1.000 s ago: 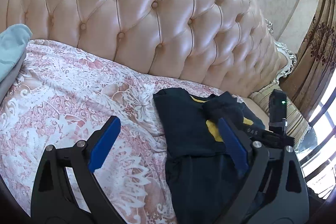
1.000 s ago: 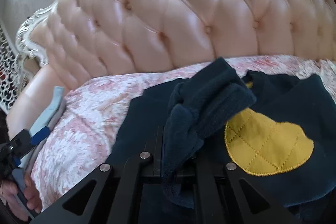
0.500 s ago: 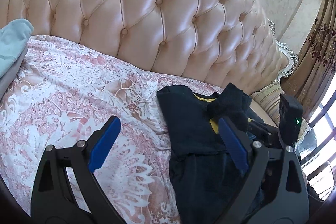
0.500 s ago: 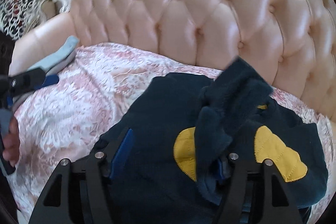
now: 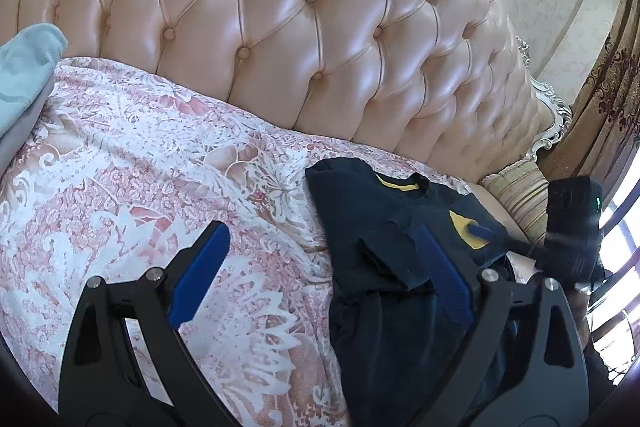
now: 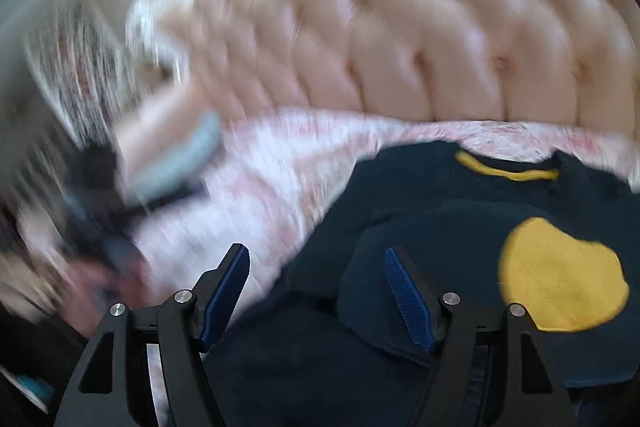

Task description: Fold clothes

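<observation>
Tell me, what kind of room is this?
Probably a bedroom. A big tufted headboard stands behind a bed with a pink flowery cover, a dark top lies on it, and curtains hang nearby.

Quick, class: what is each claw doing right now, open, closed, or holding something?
Left claw: open, holding nothing, over the bedspread.
Right claw: jaws opening, nothing gripped; the navy sweater lies below.

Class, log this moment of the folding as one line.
left claw: open, empty | right claw: opening, nothing gripped | navy garment: sleeve folded in, on bedspread
</observation>
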The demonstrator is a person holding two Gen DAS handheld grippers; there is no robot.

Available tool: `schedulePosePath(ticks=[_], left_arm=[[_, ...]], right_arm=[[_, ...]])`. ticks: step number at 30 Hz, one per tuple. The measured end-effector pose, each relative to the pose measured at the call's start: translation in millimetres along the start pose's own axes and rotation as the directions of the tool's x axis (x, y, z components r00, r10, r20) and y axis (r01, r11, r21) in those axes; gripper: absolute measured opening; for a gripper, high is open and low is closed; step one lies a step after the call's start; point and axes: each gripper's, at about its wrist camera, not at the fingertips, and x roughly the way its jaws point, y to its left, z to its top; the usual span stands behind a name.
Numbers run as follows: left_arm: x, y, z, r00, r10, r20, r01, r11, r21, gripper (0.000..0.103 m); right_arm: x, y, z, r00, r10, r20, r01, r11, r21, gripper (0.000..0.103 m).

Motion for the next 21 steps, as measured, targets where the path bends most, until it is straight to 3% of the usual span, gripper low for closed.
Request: schedulePosePath(ticks=[3,7,9,10,13,14,17,19,21], left_arm=[[1.3,-0.4,-1.2,1.0,0.0,-0.001,0.0,1.0,0.004,0.095],[6.0,-0.8,-4.3,1.0,-0.003,-0.014,0.003,1.0,0.004,0.095],[9.0,-0.7,-6.2,1.0,-0.003,-0.024,0.003,1.0,0.003,0.095],[10.3,-0.8,-6.8,1.0,-0.003,-0.028,0.003,1.0,0.003,0.095],[12.5,-0.4,-8.3,0.999,-0.007,-0.034,0.007,1.0,0.003,0.095],[12.8,-0.5,-8.5,0.999,-0.01,-0.034,0.01,1.0,0.005,0.095],[16.2,2.0,-9.5,0.994,-0.099,-0.051,0.098,0.995,-0.033,0.095],[21.8,2.6,-11.4,0.978,-0.198,-0.072,0.191,0.977,-0.089,0.095],[33.0,-0.9,-15.8,0.95,-0.295,-0.102,0.281,0.951,-0.132,0.095]], right_arm=[[-45.9,-64.6,7.2,0.981,0.025,0.192,-0.081,0.953,0.291,0.071],[-74.1,-134.8,-15.4,0.961,-0.094,0.26,-0.068,0.833,0.549,0.066],[-75.8,-148.4,-23.6,0.962,-0.136,0.238,-0.035,0.799,0.6,0.036],[-75.3,-146.9,-23.1,0.962,-0.136,0.235,-0.033,0.802,0.597,0.031],[-73.8,-142.4,-21.8,0.964,-0.135,0.227,-0.025,0.808,0.589,0.046],[-76.8,-138.8,-18.9,0.959,-0.129,0.251,-0.042,0.814,0.58,0.059],[-94.0,-126.8,-10.1,0.923,-0.126,0.362,-0.102,0.83,0.548,0.083],[-98.6,-132.5,-12.0,0.916,-0.143,0.374,-0.107,0.812,0.573,0.083],[-101.6,-140.7,-15.2,0.914,-0.161,0.373,-0.109,0.787,0.607,0.083]])
